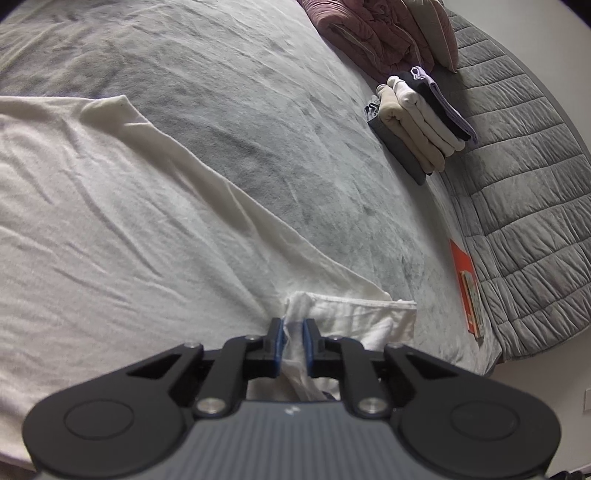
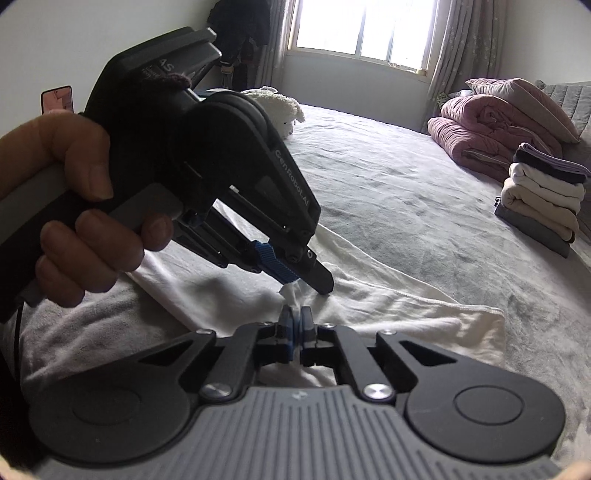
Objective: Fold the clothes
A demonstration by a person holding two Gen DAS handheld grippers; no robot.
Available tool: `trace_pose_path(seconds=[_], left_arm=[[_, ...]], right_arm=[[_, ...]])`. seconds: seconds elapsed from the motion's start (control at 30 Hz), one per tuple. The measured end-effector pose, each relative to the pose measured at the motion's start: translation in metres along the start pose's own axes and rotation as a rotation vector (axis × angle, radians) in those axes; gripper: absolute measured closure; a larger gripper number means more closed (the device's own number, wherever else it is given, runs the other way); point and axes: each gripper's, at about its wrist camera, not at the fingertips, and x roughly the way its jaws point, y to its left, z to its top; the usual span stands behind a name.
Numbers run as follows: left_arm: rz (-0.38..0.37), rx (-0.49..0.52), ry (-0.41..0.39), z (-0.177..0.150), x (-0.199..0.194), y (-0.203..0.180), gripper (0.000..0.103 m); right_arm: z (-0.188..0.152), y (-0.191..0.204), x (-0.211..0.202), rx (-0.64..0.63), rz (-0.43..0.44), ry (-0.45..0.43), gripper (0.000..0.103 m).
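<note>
A white garment [image 1: 110, 203] lies spread and creased over the grey bed sheet [image 1: 258, 110], its hemmed corner nearest me. My left gripper [image 1: 293, 325] is shut on a bunched fold of that corner, with cloth filling the gap between its blue pads. In the right wrist view a hand [image 2: 81, 206] holds the left gripper [image 2: 303, 286], which pinches a white tuft of the garment [image 2: 406, 314]. Just below it, my right gripper [image 2: 295, 314] is shut on the same tuft, its pads pressed together on thin cloth.
A stack of folded clothes [image 1: 417, 118] [image 2: 543, 192] sits by the grey quilted headboard [image 1: 524, 166]. Pink quilts [image 2: 487, 125] are piled beyond it. An orange flat item [image 1: 467, 284] lies at the bed's edge. A white fluffy bundle [image 2: 280, 103] rests near the window [image 2: 362, 26].
</note>
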Motion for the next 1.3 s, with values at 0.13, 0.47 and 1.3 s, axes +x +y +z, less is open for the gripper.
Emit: trace_pose_path(seconds=[0.13, 0.47, 1.3], left_arm=[[-0.038, -0.022, 0.041, 0.009, -0.009, 0.004, 0.043], [-0.043, -0.061, 0.055, 0.005, 0.001, -0.003, 0.057], [0.299, 0.244, -0.194, 0.033, -0.079, 0.008, 0.101]], right_arm=[[0.009, -0.010, -0.004, 0.050, 0.007, -0.006, 0.101], [0.015, -0.014, -0.007, 0.071, 0.004, -0.023, 0.101], [0.057, 0.049, 0.048, 0.277, 0.155, -0.024, 0.101]])
